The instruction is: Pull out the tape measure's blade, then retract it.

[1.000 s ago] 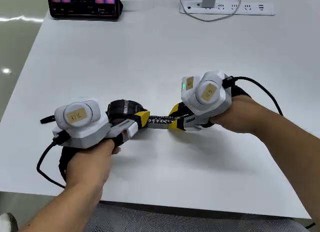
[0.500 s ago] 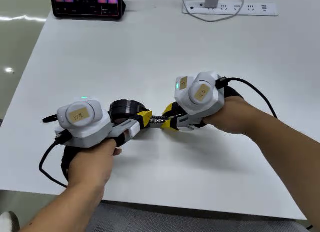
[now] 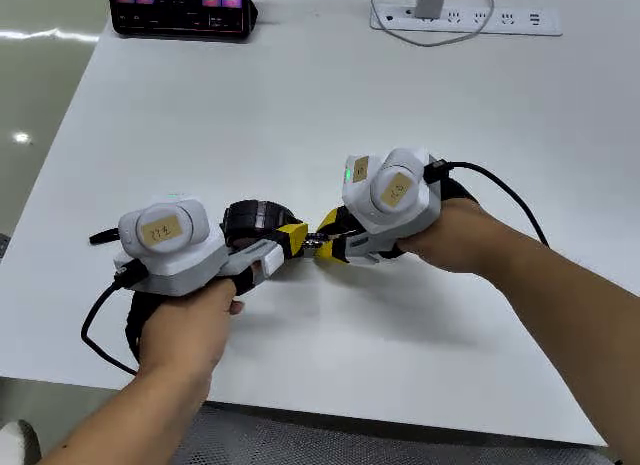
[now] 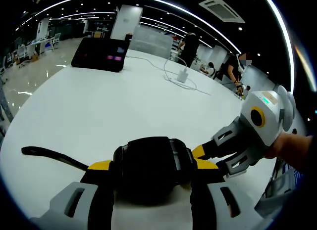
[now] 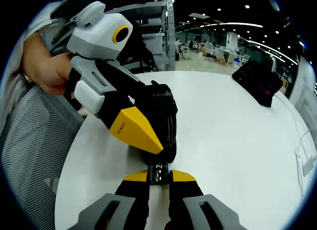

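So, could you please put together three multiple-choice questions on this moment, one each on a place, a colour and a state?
1. Where on the table does the power strip lie?
A. At the near edge
B. At the far edge, to the right
C. In the middle

2. What colour is the tape measure's case?
A. Red
B. White
C. Black

3. How is the right gripper?
A. Shut on the blade
B. Open above the table
C. Shut on a cable

Answers: B, the head view shows it along the far edge at the right; C, the case between the left gripper jaws is black in both gripper views; A, in the right gripper view its yellow tips close on the blade just outside the case.
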### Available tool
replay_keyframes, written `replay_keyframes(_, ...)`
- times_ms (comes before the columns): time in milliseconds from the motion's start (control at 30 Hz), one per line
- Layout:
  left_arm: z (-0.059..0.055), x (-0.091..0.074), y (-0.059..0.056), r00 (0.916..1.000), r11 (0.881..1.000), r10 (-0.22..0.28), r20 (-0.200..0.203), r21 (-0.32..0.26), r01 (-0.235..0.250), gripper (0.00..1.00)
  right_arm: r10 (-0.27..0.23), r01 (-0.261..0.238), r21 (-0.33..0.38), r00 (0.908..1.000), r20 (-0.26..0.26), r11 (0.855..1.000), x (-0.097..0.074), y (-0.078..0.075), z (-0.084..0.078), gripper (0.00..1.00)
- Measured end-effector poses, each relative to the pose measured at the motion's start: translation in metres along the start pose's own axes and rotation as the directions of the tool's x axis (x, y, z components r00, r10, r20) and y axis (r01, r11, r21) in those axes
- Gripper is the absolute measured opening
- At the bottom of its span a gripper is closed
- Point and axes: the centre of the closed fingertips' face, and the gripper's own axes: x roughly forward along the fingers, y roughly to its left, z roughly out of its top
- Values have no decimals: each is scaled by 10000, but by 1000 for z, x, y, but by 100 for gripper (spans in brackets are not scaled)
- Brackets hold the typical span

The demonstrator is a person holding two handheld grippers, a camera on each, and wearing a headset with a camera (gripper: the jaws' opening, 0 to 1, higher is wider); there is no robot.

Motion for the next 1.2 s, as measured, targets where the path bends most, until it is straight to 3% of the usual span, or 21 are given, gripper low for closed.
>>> replay_keyframes(767,1,0,-1,9999,10000,-33,156,18,32,59,-38,36,75,9998,186,10000,5,1,5,13)
replay_keyframes(1200,2,0,-2,9995,9992,-109,284,378,98,60,-185,177,261,9993,314,9995,-6,0,2,22)
